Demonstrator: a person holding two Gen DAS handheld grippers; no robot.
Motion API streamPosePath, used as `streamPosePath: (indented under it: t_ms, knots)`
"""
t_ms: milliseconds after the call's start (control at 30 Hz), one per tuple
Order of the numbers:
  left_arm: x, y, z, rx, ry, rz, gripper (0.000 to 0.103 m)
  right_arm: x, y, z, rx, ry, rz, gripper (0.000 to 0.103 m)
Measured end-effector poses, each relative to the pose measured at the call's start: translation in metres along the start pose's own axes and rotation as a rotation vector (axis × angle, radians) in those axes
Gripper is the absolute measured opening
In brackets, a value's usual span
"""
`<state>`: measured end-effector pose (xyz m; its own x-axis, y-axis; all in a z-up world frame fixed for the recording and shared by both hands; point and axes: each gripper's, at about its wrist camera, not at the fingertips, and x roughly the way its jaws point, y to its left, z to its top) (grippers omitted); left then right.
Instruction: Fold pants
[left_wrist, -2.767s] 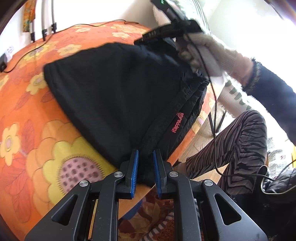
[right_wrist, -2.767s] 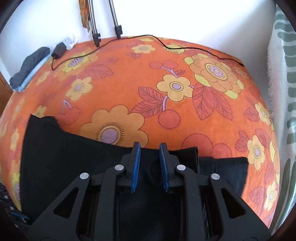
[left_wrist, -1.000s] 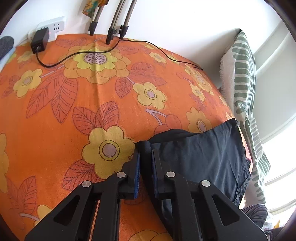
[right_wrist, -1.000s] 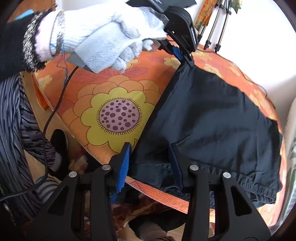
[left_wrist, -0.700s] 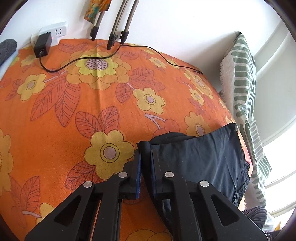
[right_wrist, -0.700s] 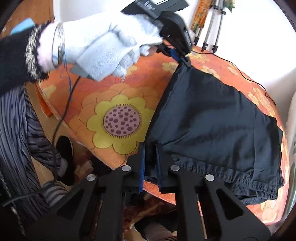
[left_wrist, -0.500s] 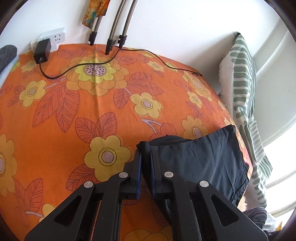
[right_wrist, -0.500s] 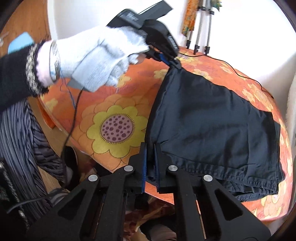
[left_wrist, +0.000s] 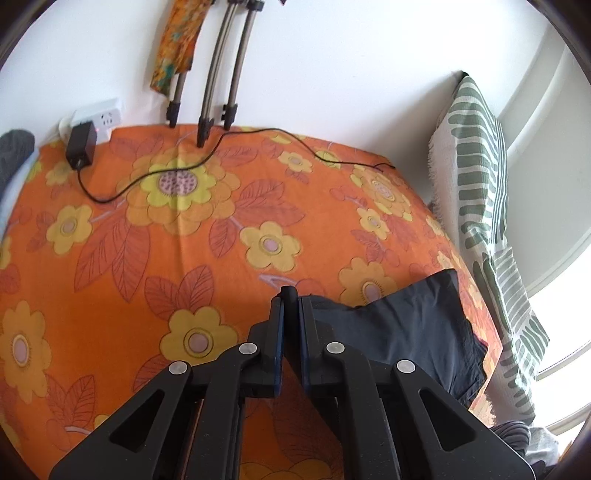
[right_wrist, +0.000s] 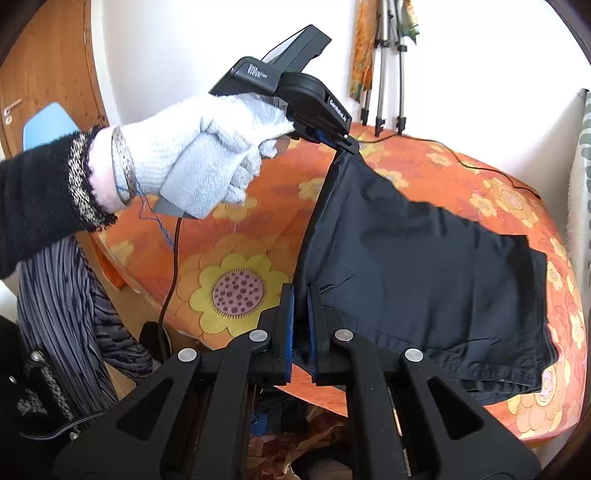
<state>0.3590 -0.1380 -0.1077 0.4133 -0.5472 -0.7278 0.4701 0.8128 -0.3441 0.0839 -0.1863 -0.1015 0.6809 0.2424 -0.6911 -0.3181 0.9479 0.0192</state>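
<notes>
Pants (right_wrist: 417, 266) pinched by left gripper (left_wrist: 290, 295), right gripper (right_wrist: 300, 291)

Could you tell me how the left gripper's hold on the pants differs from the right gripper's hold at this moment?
The left gripper pinches a far corner of the pants, lifted above the orange floral tablecloth; the right gripper pinches the near corner, at the table's front edge. The left gripper is seen gripped by a white-gloved hand; the right one's hand is out of view. Both have jaws shut on the fabric.

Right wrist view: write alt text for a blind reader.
Both grippers are shut on one edge of black pants: the right gripper near, the left gripper far, held by a white-gloved hand. The rest lies on an orange floral tablecloth.
</notes>
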Motion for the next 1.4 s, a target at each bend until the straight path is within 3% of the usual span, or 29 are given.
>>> streamPosePath:
  t_ms: [367, 567, 833, 1100, 1267, 1400]
  knots:
    - [-0.019, -0.074, 0.04, 0.087, -0.074, -0.011, 0.005, -0.053, -0.027, 0.011, 0.031, -0.093, -0.008, 0.006]
    - [-0.009, -0.116, 0.061, 0.135, -0.09, -0.014, 0.003, -0.079, -0.058, 0.004, 0.12, -0.138, -0.02, 0.005]
    - [0.015, -0.178, 0.072, 0.24, -0.07, -0.056, 0.003, -0.089, -0.126, -0.019, 0.313, -0.141, -0.064, 0.005]
    - [-0.016, -0.172, 0.044, 0.358, -0.077, -0.031, 0.003, -0.088, -0.207, -0.049, 0.53, -0.14, -0.092, 0.005]
    - [0.014, -0.162, 0.003, 0.403, 0.031, -0.026, 0.003, -0.098, -0.239, -0.08, 0.611, -0.123, -0.163, 0.005]
    - [0.05, -0.167, -0.031, 0.412, 0.139, -0.085, 0.003, -0.095, -0.261, -0.102, 0.682, -0.072, -0.217, 0.005]
